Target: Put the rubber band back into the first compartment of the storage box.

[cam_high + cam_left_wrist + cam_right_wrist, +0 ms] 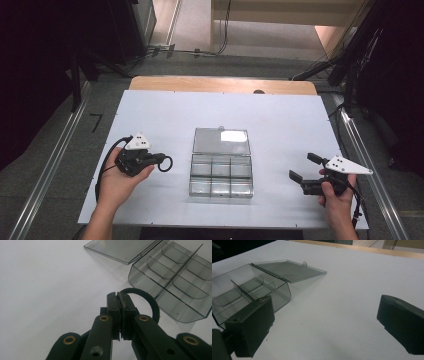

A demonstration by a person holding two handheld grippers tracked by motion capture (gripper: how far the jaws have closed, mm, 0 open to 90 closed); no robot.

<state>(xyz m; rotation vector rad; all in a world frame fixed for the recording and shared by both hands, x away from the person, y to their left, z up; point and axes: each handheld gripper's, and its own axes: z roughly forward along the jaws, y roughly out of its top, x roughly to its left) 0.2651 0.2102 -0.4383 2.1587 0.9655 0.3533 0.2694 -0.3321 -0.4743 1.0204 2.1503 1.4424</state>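
The left gripper (pixel 156 160), jaws pinched tight on a black rubber ring (pixel 147 300), sits toward the tabletop's (pixel 280 115) left edge beside an open clear compartment box (pixel 221 172); the right gripper (pixel 302 167), jaws spread wide and empty, sits near the right edge.

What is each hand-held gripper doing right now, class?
Left hand-held gripper: closed, holding a black ring.
Right hand-held gripper: open, holding nothing.

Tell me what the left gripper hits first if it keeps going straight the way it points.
Probably the clear plastic compartment box: the left gripper, shut on a black rubber ring, points at its near wall.
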